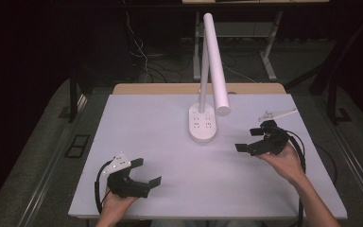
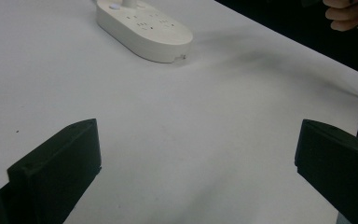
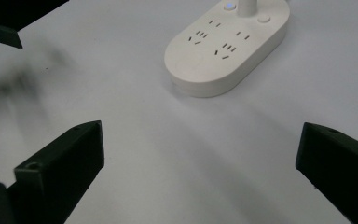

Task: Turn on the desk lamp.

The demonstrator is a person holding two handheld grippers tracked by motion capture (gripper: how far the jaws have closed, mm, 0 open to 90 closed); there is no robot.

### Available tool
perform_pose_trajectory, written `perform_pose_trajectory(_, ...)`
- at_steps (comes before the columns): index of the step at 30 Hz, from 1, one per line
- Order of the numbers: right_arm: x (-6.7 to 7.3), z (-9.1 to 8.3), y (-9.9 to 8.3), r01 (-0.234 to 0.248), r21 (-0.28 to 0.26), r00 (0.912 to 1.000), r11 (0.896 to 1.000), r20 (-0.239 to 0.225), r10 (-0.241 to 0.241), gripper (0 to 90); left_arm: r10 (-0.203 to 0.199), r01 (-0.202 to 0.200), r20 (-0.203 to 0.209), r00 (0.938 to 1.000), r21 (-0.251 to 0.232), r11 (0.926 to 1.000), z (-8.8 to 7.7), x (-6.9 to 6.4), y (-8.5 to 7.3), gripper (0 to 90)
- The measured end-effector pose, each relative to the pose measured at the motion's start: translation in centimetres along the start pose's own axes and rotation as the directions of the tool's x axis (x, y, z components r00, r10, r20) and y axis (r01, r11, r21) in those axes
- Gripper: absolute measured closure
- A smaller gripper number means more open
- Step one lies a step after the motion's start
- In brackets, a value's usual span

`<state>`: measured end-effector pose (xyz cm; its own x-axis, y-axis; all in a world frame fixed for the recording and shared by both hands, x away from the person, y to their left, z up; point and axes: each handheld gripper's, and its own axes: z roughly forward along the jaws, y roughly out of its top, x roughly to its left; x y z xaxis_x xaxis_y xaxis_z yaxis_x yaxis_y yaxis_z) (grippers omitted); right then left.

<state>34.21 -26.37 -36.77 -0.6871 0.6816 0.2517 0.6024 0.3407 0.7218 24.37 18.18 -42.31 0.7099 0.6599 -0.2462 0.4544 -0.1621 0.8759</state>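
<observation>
Desk lamp [image 1: 208,85] standing at the middle of the white counter [image 1: 151,123], toward the far edge: oval base with sockets [image 1: 203,124], upright stem, white light bar folded down alongside it. Left gripper [image 1: 146,172] near the front left, jaws wide apart and holding nothing, aimed at the base [image 2: 144,29], well apart from it. Right gripper [image 1: 248,139] at the right, nearer the lamp, jaws likewise spread and bare, looking onto the base [image 3: 226,49] and a small lit button [image 3: 229,6] by the stem.

Probably best done by closing in slowly from both sides: steadying the base with one gripper before touching bar or button with the other, keeping trailing cables off the stem.

Counter matte, pale, uncluttered, with a wooden strip at the back. Dim room beyond: grey floor, loose cables, another desk's legs.
</observation>
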Motion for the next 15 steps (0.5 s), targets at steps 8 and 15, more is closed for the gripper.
perform_pose_trajectory(8, -0.2, 0.8, 1.8, 0.009, 0.007, 1.0000, 1.000, -0.001, -0.009, 0.8, 0.001, -0.001, 0.000, 1.0000, -0.003, 1.0000, 0.0, 0.0, 0.0, 0.0)
perform_pose_trajectory(15, -0.3, 1.6, 3.1, 0.013, 0.017, 0.9999, 1.000, 0.001, -0.013, 0.8, 0.003, -0.003, 0.000, 1.0000, 0.000, 1.0000, 0.0, 0.0, 0.0, 0.0)
